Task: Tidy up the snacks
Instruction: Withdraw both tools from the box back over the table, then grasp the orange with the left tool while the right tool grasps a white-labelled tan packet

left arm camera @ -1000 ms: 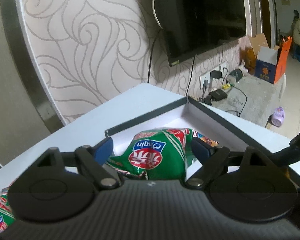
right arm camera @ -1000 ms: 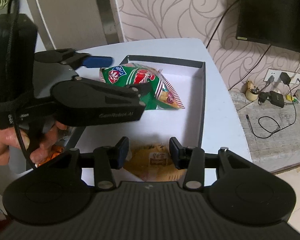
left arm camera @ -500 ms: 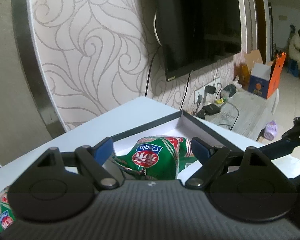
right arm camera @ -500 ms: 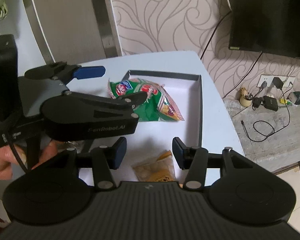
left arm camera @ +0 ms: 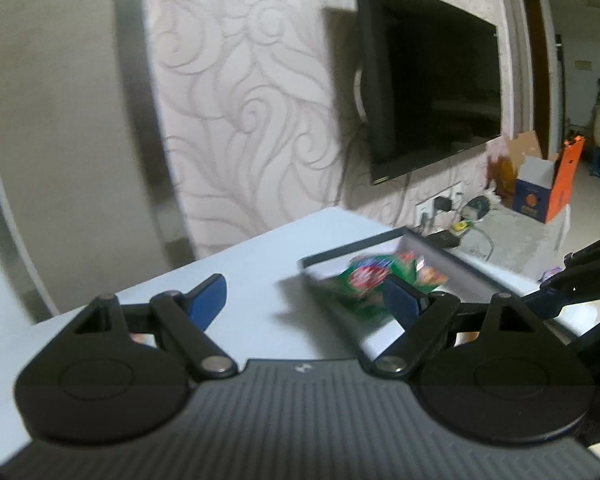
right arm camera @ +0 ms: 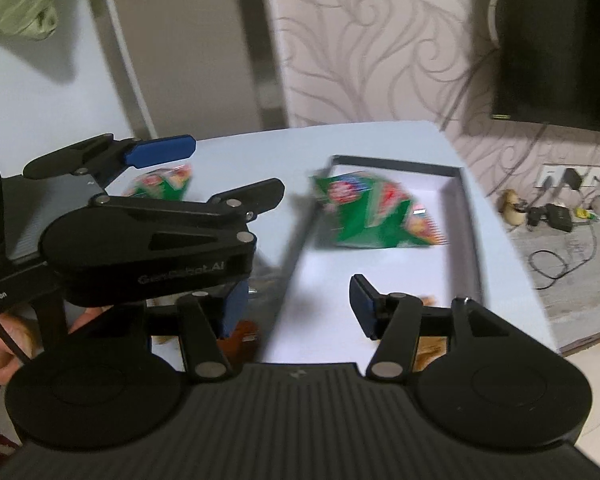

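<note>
A green snack bag (right arm camera: 364,216) lies in the far part of a shallow dark-rimmed white box (right arm camera: 466,216) on the white table; it also shows blurred in the left wrist view (left arm camera: 364,276). My left gripper (left arm camera: 304,300) is open and empty, above the table left of the box; in the right wrist view it (right arm camera: 204,172) hovers over a second green bag (right arm camera: 160,184) lying on the table. My right gripper (right arm camera: 296,308) is open and empty over the box's near left rim. An orange-yellow snack (right arm camera: 428,344) lies in the box under its right finger.
Another orange packet (right arm camera: 240,336) lies left of the box by my right gripper's left finger. A wall with a television (left arm camera: 432,80) stands behind the table. The table edge (right arm camera: 512,240) falls off to the right, with cables and sockets on the floor beyond.
My left gripper has drawn back and swung left, away from the green bag in the box, which stays there. My right gripper has lifted and shifted left, off the yellow snack.
</note>
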